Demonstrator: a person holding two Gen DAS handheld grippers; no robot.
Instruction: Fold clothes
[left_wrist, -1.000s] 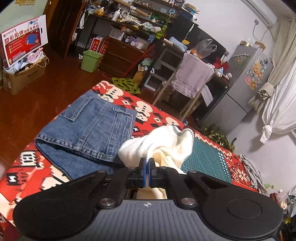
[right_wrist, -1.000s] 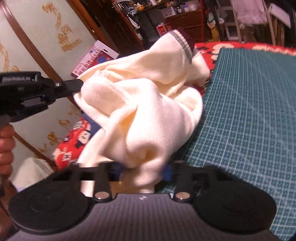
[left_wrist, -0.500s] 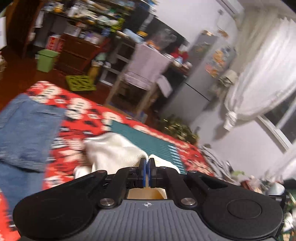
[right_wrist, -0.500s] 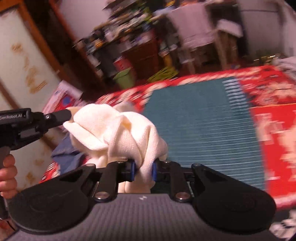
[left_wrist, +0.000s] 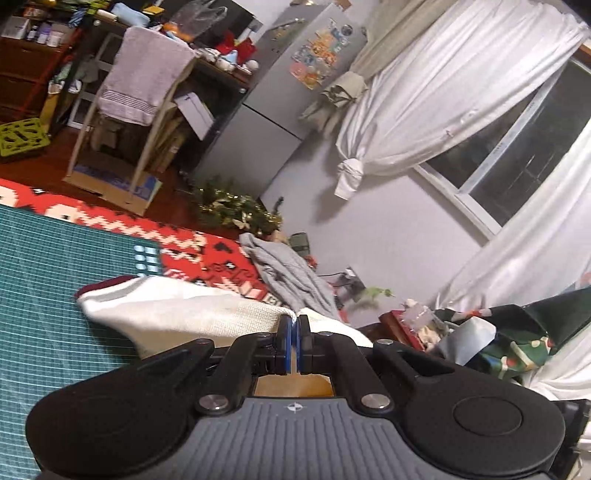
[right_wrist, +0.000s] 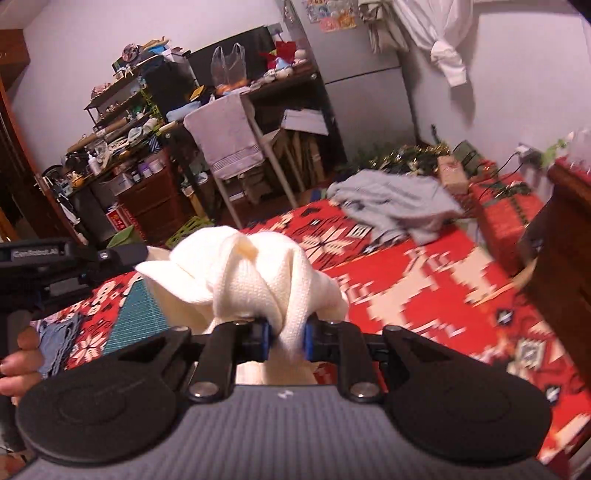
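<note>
White curtains (left_wrist: 424, 92) frame a dark window (left_wrist: 524, 147) on the pale wall; a grey fridge (left_wrist: 266, 110) stands beside cluttered shelves (right_wrist: 122, 122). A towel-draped chair (right_wrist: 229, 136) sits close by.

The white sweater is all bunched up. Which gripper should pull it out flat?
Probably the left gripper: it pinches a thin edge of the white sweater, right above the green mat. The right gripper clamps a thick wad.

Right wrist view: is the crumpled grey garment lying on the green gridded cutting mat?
No. The crumpled grey garment lies on the red patterned blanket, far from the green gridded cutting mat.
</note>
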